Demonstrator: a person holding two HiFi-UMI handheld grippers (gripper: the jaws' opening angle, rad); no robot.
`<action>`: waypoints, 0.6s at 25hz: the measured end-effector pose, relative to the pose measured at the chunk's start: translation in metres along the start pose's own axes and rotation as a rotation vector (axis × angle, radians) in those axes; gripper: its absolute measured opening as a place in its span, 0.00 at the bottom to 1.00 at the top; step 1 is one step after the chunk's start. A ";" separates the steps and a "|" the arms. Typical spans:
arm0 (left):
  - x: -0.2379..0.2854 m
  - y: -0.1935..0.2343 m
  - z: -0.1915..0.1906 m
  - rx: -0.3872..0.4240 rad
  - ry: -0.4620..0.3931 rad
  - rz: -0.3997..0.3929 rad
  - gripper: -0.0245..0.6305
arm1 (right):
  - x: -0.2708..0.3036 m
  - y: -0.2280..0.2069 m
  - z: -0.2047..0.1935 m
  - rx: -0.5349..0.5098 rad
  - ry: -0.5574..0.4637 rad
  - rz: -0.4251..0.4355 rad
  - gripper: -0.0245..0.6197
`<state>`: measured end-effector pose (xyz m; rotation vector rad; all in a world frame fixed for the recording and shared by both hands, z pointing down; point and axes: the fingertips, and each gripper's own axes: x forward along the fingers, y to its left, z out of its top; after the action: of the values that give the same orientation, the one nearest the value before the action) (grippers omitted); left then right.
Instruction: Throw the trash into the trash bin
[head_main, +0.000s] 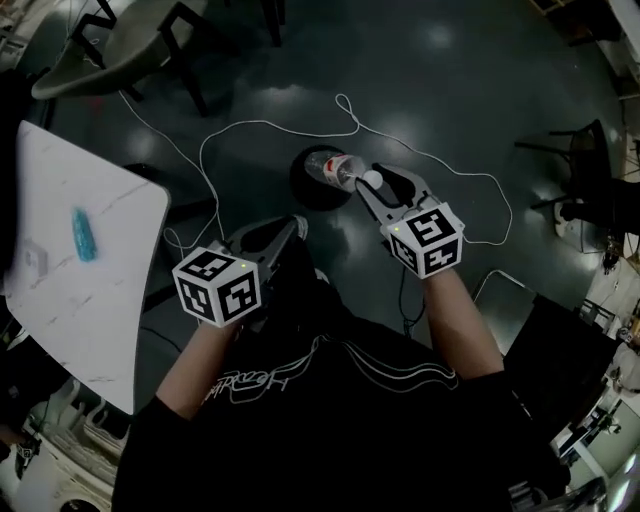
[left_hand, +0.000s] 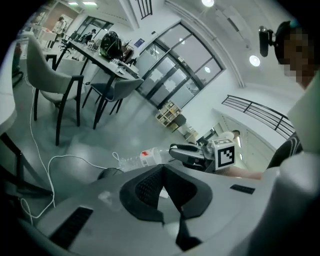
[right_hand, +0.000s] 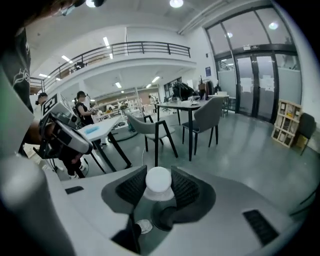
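A clear plastic bottle (head_main: 333, 167) with a red-and-white label hangs over the round black trash bin (head_main: 305, 190) on the dark floor. My right gripper (head_main: 372, 181) is shut on the bottle's white cap (right_hand: 159, 181), which sits between the pads in the right gripper view. The left gripper view shows the same bottle (left_hand: 142, 158) lying nearly level and pointing left from the right gripper (left_hand: 176, 151). My left gripper (head_main: 291, 229) is lower left of the bin, with its jaws meeting and nothing between them (left_hand: 161, 169).
A white marble-look table (head_main: 95, 300) at the left carries a turquoise item (head_main: 84, 235). A white cable (head_main: 270, 125) loops over the floor around the bin. Grey chairs (head_main: 120, 45) stand at the far left, and dark furniture (head_main: 590, 170) at the right.
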<state>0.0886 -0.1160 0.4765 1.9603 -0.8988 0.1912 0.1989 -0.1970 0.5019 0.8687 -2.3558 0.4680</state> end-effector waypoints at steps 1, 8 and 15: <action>0.008 0.016 -0.007 -0.012 0.028 0.006 0.04 | 0.017 -0.003 -0.011 0.001 0.034 -0.002 0.31; 0.055 0.126 -0.051 -0.170 0.120 0.072 0.04 | 0.137 -0.032 -0.121 -0.019 0.304 -0.007 0.31; 0.081 0.184 -0.121 -0.140 0.296 0.116 0.04 | 0.214 -0.025 -0.242 0.083 0.543 0.050 0.31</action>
<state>0.0520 -0.1135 0.7088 1.6974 -0.8071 0.4607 0.1792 -0.1965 0.8253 0.6201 -1.8703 0.7254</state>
